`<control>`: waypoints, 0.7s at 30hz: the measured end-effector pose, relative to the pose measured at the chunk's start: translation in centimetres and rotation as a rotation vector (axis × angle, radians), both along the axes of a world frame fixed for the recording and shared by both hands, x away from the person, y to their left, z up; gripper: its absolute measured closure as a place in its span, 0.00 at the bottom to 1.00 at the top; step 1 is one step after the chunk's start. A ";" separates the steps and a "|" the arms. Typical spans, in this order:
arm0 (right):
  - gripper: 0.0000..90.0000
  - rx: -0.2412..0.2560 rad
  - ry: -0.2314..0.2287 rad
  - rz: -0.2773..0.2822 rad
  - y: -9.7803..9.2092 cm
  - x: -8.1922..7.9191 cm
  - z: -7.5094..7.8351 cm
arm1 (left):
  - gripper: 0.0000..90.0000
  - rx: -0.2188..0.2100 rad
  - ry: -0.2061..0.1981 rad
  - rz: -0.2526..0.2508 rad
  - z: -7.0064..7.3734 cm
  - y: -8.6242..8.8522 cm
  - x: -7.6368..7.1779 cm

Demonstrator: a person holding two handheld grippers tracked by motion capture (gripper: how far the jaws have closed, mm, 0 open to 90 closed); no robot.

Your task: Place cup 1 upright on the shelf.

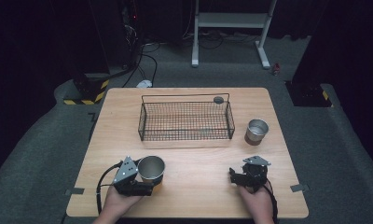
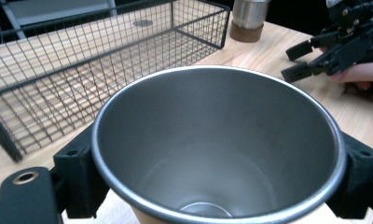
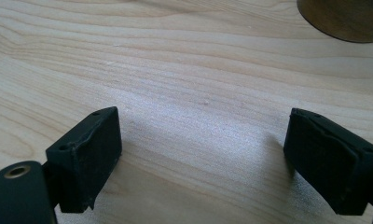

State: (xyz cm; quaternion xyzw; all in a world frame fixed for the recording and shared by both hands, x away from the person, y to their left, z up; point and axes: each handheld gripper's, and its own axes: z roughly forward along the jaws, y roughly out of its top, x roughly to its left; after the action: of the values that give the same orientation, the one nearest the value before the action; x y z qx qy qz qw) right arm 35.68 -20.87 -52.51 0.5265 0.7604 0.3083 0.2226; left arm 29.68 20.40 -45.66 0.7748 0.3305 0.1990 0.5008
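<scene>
- At the near left of the table [image 1: 194,196], the left gripper [image 1: 149,179] has its jaws clamped on the sides of a steel cup [image 1: 151,168], which stands upright with its mouth open and nothing inside; in the left gripper view the cup [image 2: 217,144] sits squarely between the two black jaws.
- At the near right, the right gripper [image 1: 236,175] rests low over bare wood with its jaws spread wide and nothing between them; the right gripper view shows plain tabletop [image 3: 194,84] in the gap.
- Between the two grippers lies a free stretch of wood, and both hands sit close to the table's near edge.
- Just beyond the held cup, the near wall of a black wire basket [image 1: 185,122] crosses the middle of the table; it stands between the cup and the far side.
- Right of the basket, well apart from the right gripper, a second steel cup [image 1: 257,131] stands upright near the table's right edge.
- At the basket's far right corner a small round grey disc [image 1: 218,99] shows.
</scene>
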 end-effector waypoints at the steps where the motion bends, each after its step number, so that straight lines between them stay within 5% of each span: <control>1: 0.12 0.000 0.000 0.000 0.0 0.0 0.0 | 0.15 0.000 0.000 0.000 0.0 0.0 0.0; 6: 0.12 -0.002 -0.002 0.003 0.0 0.0 0.0 | 0.14 -0.015 -0.030 0.034 0.7 -0.7 1.0; 21: 0.12 0.000 0.000 0.003 0.0 0.0 0.0 | 0.15 -0.072 -0.036 0.085 2.0 -1.1 3.7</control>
State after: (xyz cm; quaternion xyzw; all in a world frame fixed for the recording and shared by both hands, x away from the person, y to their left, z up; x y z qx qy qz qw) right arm 35.68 -20.88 -52.51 0.5254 0.7611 0.3086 0.2224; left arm 33.40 19.33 -43.69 0.7379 0.3612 0.2220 0.5251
